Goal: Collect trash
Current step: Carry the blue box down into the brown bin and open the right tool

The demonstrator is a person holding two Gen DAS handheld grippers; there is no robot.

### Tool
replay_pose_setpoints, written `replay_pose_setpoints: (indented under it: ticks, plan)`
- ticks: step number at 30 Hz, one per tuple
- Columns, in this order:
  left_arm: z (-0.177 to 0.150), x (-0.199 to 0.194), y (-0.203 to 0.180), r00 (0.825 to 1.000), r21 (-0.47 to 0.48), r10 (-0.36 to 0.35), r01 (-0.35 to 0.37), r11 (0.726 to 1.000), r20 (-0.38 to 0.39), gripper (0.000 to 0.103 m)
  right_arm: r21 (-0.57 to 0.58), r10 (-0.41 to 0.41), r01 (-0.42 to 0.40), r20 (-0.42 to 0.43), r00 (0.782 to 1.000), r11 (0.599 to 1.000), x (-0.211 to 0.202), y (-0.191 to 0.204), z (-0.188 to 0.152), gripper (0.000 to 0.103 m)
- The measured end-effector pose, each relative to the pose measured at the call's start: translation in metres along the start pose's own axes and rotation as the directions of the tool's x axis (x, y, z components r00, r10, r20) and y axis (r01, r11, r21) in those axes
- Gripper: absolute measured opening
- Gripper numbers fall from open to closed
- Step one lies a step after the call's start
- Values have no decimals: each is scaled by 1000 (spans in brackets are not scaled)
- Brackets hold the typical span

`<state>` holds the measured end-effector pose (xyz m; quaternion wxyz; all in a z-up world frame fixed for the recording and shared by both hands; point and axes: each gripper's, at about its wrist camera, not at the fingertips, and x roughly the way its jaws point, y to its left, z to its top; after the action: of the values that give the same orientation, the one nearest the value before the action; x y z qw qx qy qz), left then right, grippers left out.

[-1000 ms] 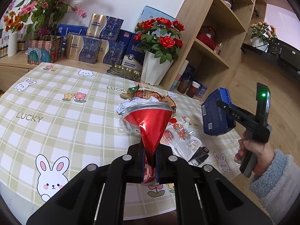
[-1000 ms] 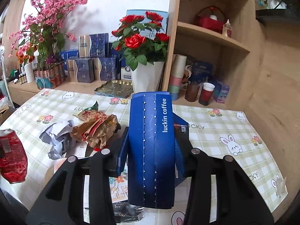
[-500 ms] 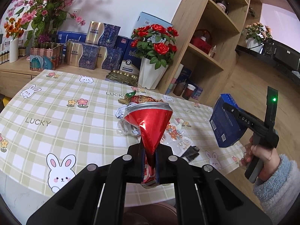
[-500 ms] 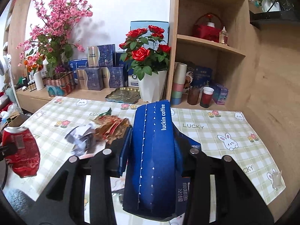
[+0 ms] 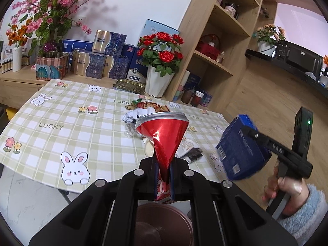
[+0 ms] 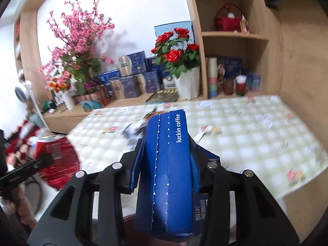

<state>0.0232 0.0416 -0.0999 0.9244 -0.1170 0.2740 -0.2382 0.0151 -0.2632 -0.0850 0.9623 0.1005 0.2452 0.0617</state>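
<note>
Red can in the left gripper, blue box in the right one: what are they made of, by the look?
Red can: thin metal, likely aluminium. Glossy red skin with mirror glints, bare silver rim, sharp creases where it is crushed flat. Blue box: printed paperboard, probably. Fairly matte blue faces, folded edges, a dotted tear line, white lettering; it bows slightly between the pads.

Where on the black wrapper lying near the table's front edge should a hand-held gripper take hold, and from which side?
Probably the near, raised end of the black wrapper, approached from the table's front edge, low and nearly level. It lies flat and thin, so only an edge that lifts off the cloth gives the fingers something to close on. The clear plastic and papers beyond crowd its far side.
</note>
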Motion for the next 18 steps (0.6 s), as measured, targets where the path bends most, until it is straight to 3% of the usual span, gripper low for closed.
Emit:
replay_pose_setpoints:
  ticks: [6, 12, 18]
  plan:
    - [-17, -21, -8, 1000, 36, 3, -2, 999, -20, 8, 105, 104, -97, -72, 992, 990, -15, 12, -54, 41]
    - [-32, -33, -8, 1000, 32, 14, -14, 999, -16, 8, 113, 180, -160, -195, 964, 981, -2, 35, -106, 41]
    - [-45, -34, -4, 1000, 10, 18, -18, 1000, -25, 8, 73, 172, -158, -292, 941, 985, 30, 44, -153, 41]
